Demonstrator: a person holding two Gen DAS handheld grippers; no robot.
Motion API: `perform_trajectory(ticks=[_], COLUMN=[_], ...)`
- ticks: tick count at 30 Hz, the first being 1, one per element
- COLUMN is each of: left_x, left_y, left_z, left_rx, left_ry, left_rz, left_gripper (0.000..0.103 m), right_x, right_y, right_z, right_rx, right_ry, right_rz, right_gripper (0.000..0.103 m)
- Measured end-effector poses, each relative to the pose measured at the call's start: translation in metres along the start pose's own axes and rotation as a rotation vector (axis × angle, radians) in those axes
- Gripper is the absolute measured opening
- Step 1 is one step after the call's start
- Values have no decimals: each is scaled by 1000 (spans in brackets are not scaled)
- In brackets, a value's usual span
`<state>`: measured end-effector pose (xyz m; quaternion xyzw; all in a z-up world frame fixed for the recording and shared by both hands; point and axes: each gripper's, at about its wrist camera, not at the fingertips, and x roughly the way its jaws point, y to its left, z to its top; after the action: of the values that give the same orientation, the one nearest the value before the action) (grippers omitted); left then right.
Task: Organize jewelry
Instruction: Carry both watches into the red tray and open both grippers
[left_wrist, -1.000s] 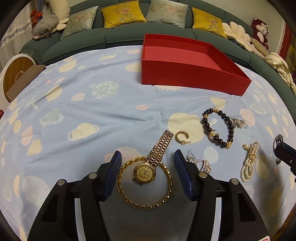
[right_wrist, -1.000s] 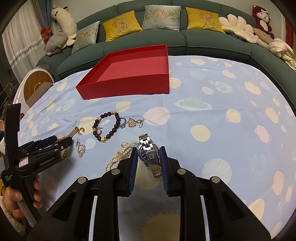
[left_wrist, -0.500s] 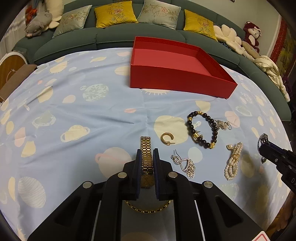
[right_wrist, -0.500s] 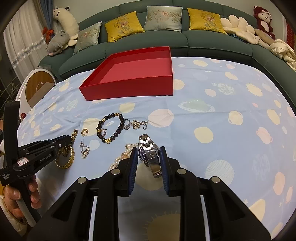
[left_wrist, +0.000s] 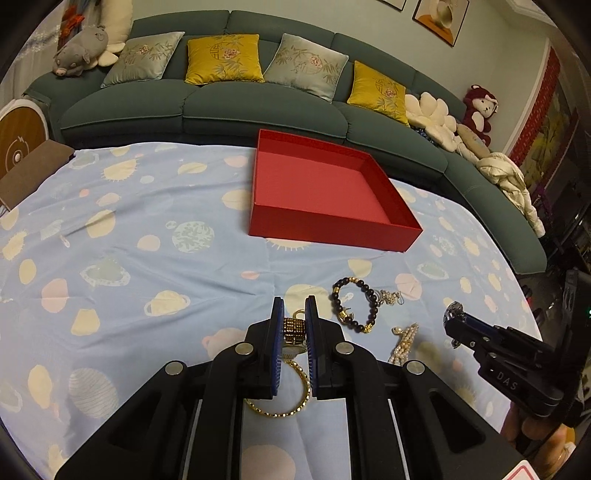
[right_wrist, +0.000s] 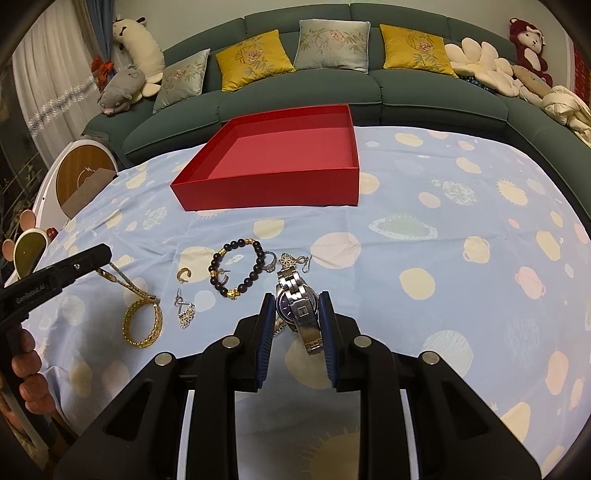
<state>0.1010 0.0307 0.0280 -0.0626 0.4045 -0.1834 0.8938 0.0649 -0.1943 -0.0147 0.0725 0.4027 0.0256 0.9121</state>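
Observation:
My left gripper (left_wrist: 293, 314) is shut on a gold watch (left_wrist: 294, 330) and holds it lifted above the cloth; its band hangs down in the right wrist view (right_wrist: 125, 282). A gold bangle (left_wrist: 284, 397) lies below it, seen also in the right wrist view (right_wrist: 142, 321). My right gripper (right_wrist: 297, 308) is shut on a silver watch (right_wrist: 299, 310), held above the cloth. An empty red box (left_wrist: 321, 192) stands farther back, also in the right wrist view (right_wrist: 280, 158). A dark bead bracelet (right_wrist: 238, 271), a gold ear cuff (right_wrist: 183, 274), silver earrings (right_wrist: 184, 308) and a pearl strand (left_wrist: 404, 343) lie on the cloth.
A blue patterned cloth (left_wrist: 129, 240) covers the table. A green sofa (left_wrist: 221, 107) with cushions and plush toys curves behind it. A small silver charm and ring (right_wrist: 291, 260) lie by the bead bracelet. A round white and wood object (right_wrist: 83, 177) stands at the left.
The left gripper closed on the gold watch and lifted it off the bangle, which stays on the cloth. The right gripper rose slightly, still holding the silver watch.

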Motion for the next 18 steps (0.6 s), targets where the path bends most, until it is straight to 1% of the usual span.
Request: perform_trajectory(ticks=[5, 9, 12, 14, 16, 18], left_x=[-24, -41, -43, -39, -29, -12], left_y=[0, -4, -9, -14, -19, -22], left_z=[20, 48, 80, 105, 132, 159], left_rx=[-9, 8, 29, 53, 82, 88], left_ry=[-36, -70, -82, -101, -117, -122], left_rz=[-23, -27, -20, -12, 6, 12], left_gripper=[8, 8, 9, 8, 9, 8], right_x=[-12, -25, -31, -30, -21, -5], right_y=[9, 17, 19, 19, 17, 11], right_z=[15, 40, 71, 99, 126, 153], right_rx=[-7, -23, -35, -57, -62, -46], right_ry=[-42, -82, -105, -127, -133, -125], right_rz=[30, 40, 56, 45, 38, 47], right_gripper=[23, 23, 23, 23, 23, 23])
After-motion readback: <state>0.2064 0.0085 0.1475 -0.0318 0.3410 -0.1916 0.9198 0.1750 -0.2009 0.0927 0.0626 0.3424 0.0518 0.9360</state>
